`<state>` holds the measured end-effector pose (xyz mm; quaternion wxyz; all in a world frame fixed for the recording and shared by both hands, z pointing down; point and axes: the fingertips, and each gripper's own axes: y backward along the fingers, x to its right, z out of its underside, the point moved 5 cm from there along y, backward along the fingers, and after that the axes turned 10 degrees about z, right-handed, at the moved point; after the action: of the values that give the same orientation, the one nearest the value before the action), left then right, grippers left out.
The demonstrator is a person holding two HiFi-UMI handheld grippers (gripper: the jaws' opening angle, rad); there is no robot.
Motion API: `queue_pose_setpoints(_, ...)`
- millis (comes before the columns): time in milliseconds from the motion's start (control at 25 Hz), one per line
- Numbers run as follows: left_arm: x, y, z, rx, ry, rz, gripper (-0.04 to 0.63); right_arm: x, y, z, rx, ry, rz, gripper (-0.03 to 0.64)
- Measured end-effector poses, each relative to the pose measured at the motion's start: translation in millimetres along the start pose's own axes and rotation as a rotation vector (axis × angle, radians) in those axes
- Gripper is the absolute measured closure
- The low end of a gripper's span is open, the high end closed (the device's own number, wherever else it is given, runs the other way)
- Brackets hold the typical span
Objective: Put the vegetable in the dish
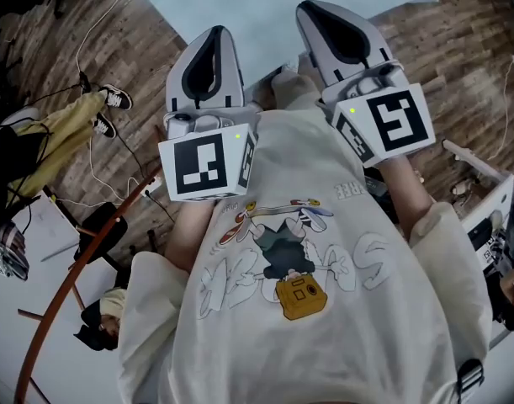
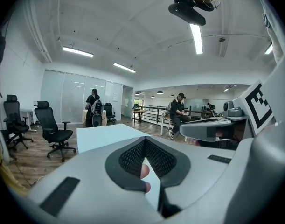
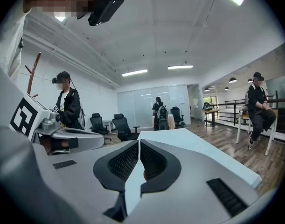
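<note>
No vegetable and no dish shows in any view. In the head view both grippers are held up against the person's pale printed shirt, side by side, pointing away toward a pale blue table. My left gripper is shut with nothing between its pads; its own view shows the tips meeting over the table. My right gripper also stands shut and empty, its tips together above the table. A small pinkish patch shows behind each pair of pads; I cannot tell what it is.
Wooden floor with cables surrounds the table. A curved reddish wooden stand is at the lower left. Black office chairs stand to the left. One person sits on a bench; another stands wearing a headset.
</note>
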<state>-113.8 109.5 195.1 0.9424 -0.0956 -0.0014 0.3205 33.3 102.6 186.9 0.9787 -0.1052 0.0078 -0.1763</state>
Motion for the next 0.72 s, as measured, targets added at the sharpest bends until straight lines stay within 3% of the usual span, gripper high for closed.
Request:
queue_pose_setpoints(360, 21, 4, 1, -0.006, 0.003, 0.068, 0.589, -4, 28, 1, 0.005, -0.001, 0.064, 0.586)
queue_pose_setpoints(720, 12, 8, 5, -0.003, 0.015, 0.104, 0.589, -18, 32, 6, 0.003, 0.007, 0.107, 0.586)
